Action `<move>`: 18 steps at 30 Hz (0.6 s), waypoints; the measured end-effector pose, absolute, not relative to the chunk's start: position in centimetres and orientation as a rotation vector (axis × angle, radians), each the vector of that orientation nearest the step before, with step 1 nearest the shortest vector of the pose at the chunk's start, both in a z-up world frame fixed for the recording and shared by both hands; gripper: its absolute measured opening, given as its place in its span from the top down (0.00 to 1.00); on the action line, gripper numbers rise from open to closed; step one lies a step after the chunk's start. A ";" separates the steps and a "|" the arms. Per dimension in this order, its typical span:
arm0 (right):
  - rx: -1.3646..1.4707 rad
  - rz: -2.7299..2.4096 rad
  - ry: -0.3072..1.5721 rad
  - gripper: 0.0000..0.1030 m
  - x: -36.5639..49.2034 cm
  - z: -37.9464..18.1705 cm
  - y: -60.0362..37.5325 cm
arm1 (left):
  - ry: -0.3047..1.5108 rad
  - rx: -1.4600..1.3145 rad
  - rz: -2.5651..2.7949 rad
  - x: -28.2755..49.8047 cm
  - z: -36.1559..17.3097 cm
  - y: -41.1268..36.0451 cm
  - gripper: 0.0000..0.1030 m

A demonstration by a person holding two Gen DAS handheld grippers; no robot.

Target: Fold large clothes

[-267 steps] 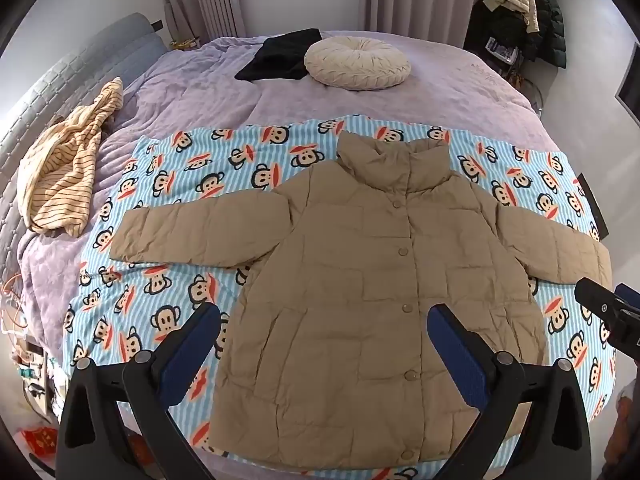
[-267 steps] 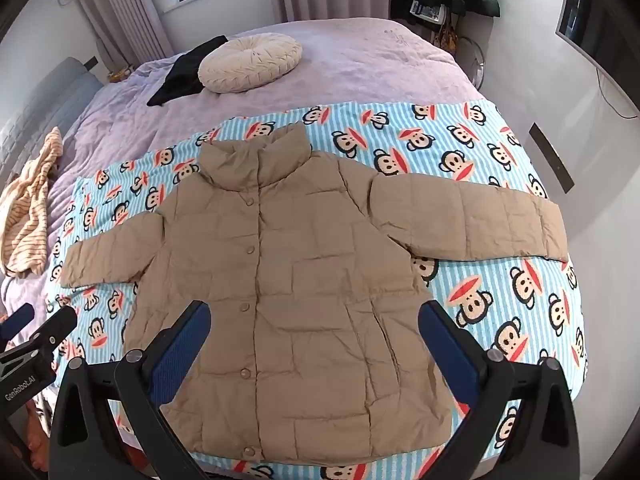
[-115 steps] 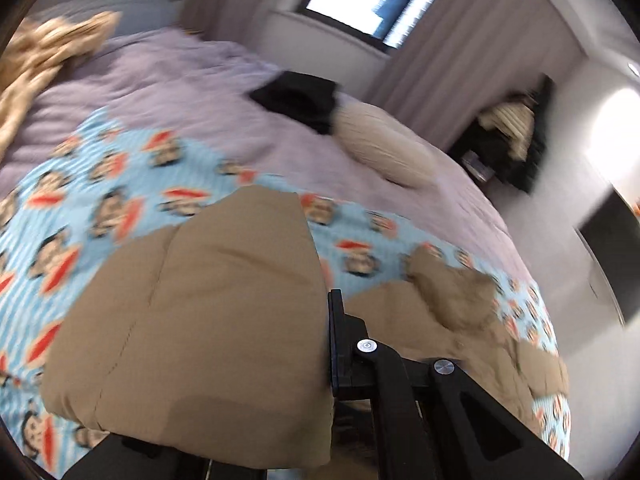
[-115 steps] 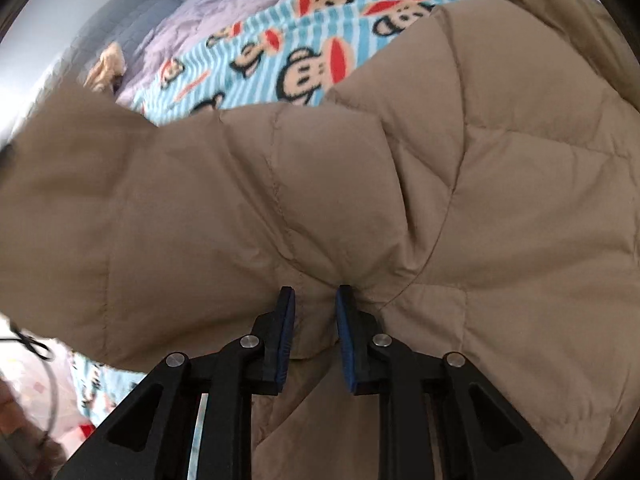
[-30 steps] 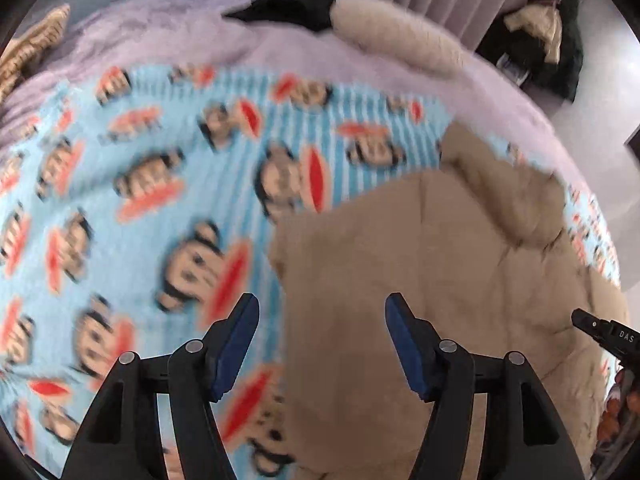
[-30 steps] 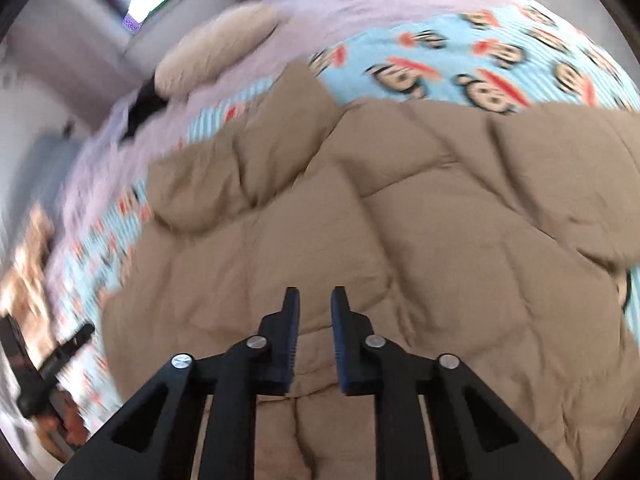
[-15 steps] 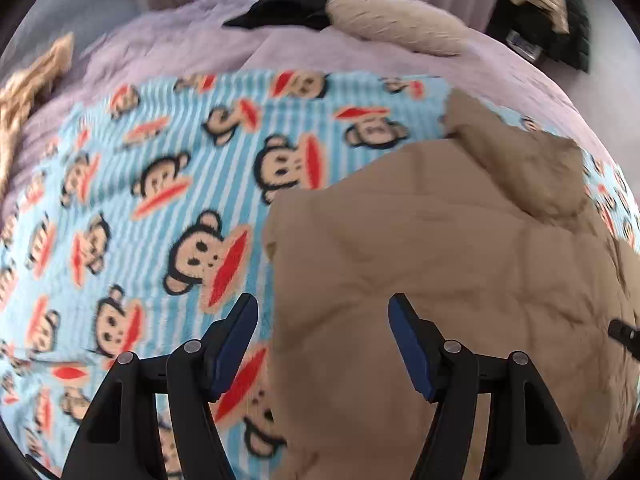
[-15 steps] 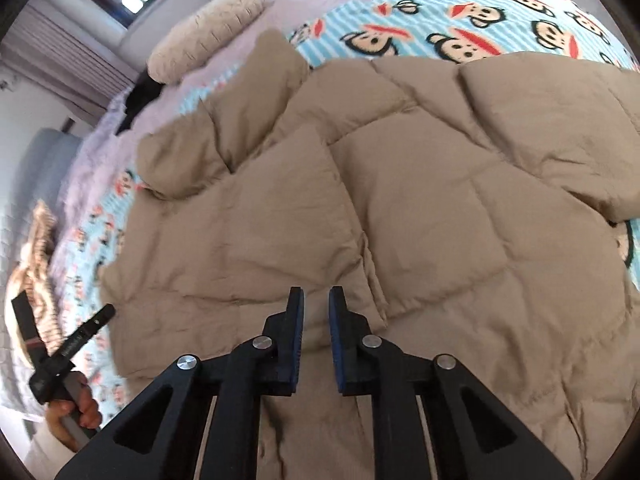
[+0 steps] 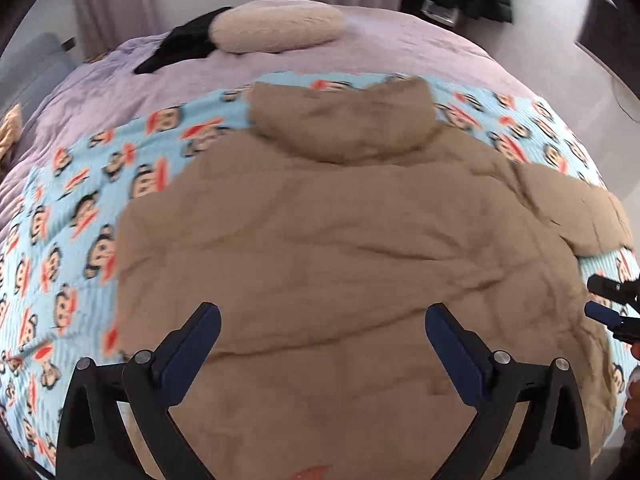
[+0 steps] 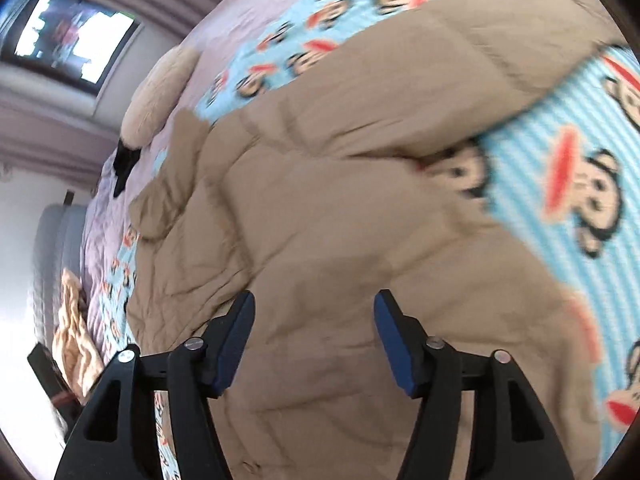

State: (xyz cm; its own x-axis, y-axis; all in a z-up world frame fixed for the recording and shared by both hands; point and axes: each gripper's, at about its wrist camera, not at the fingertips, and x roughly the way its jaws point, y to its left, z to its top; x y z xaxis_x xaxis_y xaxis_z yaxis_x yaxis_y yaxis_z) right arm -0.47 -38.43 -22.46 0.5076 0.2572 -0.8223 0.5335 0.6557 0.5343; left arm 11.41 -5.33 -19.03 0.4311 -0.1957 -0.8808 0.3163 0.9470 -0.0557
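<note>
— Jacket status from the left wrist view, please?

— I see the tan puffer jacket (image 9: 340, 240) lying flat on the monkey-print blanket (image 9: 72, 216), which is spread over the lilac bed cover (image 9: 400, 48). Its collar (image 9: 344, 120) points toward the far end of the bed. One sleeve is folded in over the body, so that side is a straight edge; the other sleeve (image 9: 576, 216) still sticks out on the right of the picture.

— And your left gripper?

— My left gripper (image 9: 322, 340) hangs over the lower half of the jacket. Its jaws have just been opening and now stand wide apart, with nothing between the blue pads. At the right edge I catch the tip of the right gripper (image 9: 612, 308).

— Anything else on the bed?

— A cream cushion (image 9: 276, 32) and a black garment (image 9: 180, 48) beside it, well beyond the jacket.

— Now the right wrist view.

— The picture is tilted and blurred. My right gripper (image 10: 314, 340) is above the jacket's body, near where the outstretched sleeve (image 10: 440, 80) begins. Its jaws have just been opening too; they stand partly apart and hold nothing. A striped beige cloth (image 10: 74, 344) lies at the far left side of the bed.
</note>
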 end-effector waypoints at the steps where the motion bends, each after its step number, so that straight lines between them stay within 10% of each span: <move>1: 0.902 -0.211 1.052 0.27 -1.0 -22.6 -39.5 | 1.085 0.121 -0.331 11.2 -19.0 -6.2 0.01; 11: 1.015 -0.327 0.950 0.00 -5.2 -22.6 -50.2 | 1.196 0.132 -0.323 11.2 -20.5 -14.9 0.01; 18: 1.049 -0.354 0.826 0.00 -6.1 -22.1 -57.4 | 1.239 0.149 -0.365 10.3 -21.1 -19.2 0.01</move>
State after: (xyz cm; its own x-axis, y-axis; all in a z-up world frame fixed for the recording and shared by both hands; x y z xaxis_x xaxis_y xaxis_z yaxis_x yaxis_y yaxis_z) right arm -6.15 -57.40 -22.13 0.6562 0.1169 -0.7455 0.6207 0.4781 0.6213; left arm 10.27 -19.17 -21.08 0.2764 -0.1906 -0.9420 0.3506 0.9326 -0.0858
